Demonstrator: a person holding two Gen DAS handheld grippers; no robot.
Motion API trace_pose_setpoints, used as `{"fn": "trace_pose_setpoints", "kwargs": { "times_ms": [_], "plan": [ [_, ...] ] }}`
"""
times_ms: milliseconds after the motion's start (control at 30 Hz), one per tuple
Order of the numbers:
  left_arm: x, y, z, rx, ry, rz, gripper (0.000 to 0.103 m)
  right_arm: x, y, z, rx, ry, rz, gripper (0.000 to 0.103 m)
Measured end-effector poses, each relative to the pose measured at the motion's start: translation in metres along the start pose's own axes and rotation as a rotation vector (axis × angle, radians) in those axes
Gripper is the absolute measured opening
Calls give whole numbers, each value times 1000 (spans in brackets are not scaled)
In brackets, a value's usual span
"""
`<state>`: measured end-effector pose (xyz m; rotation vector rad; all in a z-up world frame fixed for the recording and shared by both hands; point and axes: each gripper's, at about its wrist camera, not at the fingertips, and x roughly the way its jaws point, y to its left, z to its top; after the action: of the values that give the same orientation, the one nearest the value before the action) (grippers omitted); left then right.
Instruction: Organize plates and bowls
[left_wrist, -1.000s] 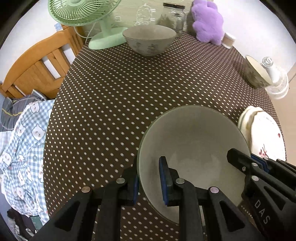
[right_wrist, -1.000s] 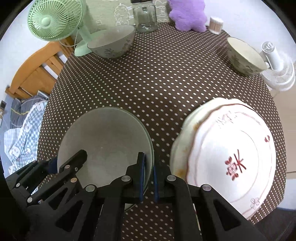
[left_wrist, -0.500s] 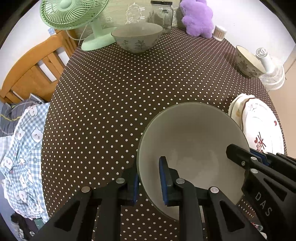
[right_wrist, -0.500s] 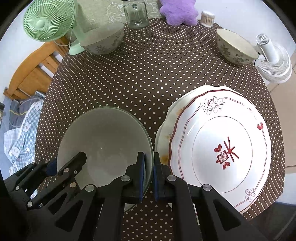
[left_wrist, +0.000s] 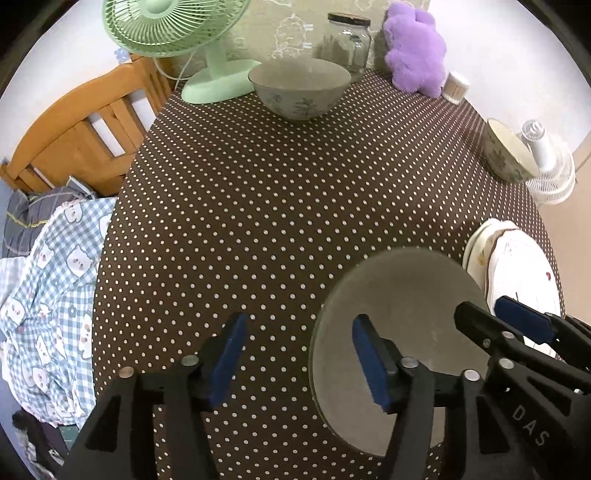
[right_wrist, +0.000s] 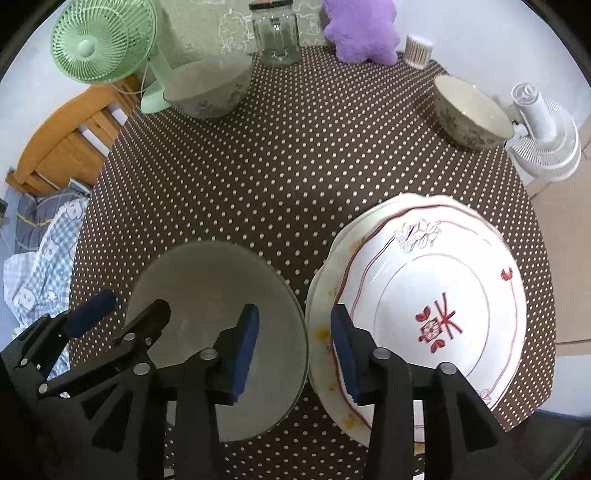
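A large grey bowl (left_wrist: 410, 306) (right_wrist: 207, 280) rests on the dotted tablecloth at the near edge. My left gripper (left_wrist: 299, 350) is open, its jaws astride the bowl's left rim. My right gripper (right_wrist: 295, 339) is open, astride the bowl's right rim, beside a stack of white plates (right_wrist: 436, 295) (left_wrist: 517, 266) with a red motif. A second large floral bowl (left_wrist: 299, 88) (right_wrist: 208, 90) stands at the far side. A smaller floral bowl (left_wrist: 506, 155) (right_wrist: 471, 110) stands at the far right.
A green fan (left_wrist: 177, 33), a glass jar (right_wrist: 275, 31), a purple plush toy (left_wrist: 415, 48) and a swab tub (right_wrist: 419, 50) line the far edge. A white fan (right_wrist: 546, 140) stands off the right edge. A wooden chair (left_wrist: 81, 133) and checked cloth (left_wrist: 51, 295) are left.
Both grippers have opened and let go of the grey bowl's rim. The bowl now rests on the table next to the plates.
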<state>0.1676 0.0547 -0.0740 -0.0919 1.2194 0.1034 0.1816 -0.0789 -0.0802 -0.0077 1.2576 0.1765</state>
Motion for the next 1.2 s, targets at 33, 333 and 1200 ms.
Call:
{"fn": "trace_pose_setpoints", "kwargs": {
  "times_ms": [33,333,1200],
  "plan": [
    [0,-1,1,-2,0,-1,64,-2,-2,1,0,-2,-3,49],
    [-13,1,11,-12,-25,-2,69,-15,-3,8,-13,-32,1,51],
    [-24,30,112,-41,-206,42,83,-32,12,113,-15,-216,50,67]
  ]
}}
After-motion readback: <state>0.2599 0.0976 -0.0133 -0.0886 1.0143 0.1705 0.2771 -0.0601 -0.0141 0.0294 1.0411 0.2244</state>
